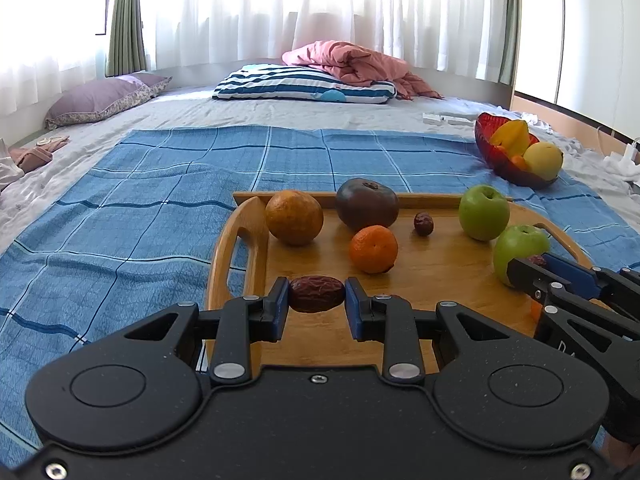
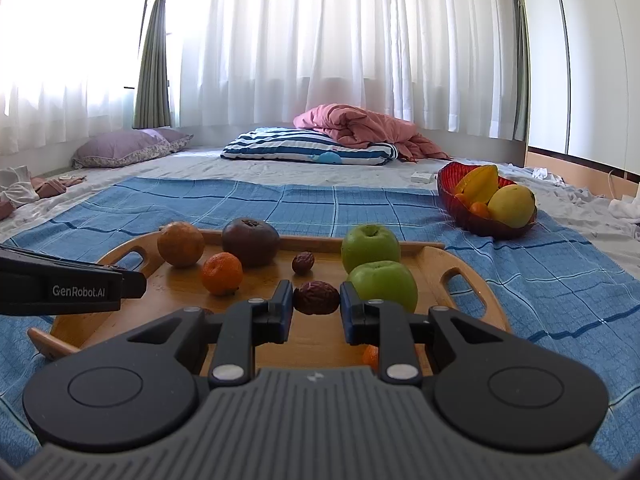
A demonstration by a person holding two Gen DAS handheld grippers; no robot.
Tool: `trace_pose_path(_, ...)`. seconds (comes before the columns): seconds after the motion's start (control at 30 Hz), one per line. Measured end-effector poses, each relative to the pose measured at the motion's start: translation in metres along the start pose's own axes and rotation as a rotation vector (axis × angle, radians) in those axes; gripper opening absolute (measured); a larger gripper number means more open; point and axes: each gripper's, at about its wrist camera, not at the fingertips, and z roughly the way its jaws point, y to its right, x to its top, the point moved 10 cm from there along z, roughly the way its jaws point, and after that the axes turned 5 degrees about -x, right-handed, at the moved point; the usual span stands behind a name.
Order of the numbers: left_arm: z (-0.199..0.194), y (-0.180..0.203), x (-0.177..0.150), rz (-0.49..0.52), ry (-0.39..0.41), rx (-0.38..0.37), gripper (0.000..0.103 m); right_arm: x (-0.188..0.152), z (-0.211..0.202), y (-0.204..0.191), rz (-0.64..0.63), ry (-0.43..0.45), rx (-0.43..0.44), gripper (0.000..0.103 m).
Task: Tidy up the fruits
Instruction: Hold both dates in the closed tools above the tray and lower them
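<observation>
Each hand-held gripper, left and right, clamps a date endwise; red bowl lies far-right, nearer the right.

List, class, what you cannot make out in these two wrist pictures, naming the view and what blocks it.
- Small orange fruit, right wrist view: mostly behind the right gripper, so its kind is unclear.
- Round wooden tray, left wrist view: near edge behind the left gripper.
- Red glass bowl, both views: lower contents covered by the yellow fruit.
</observation>
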Motion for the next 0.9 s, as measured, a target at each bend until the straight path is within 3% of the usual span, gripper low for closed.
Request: trace_pose_path(0.9,0.038,-0.014,0.006,-0.033,-0.064,0.004,0.028,0.004,0.036,-0.003,0.0,-0.046,-0.009,0.029)
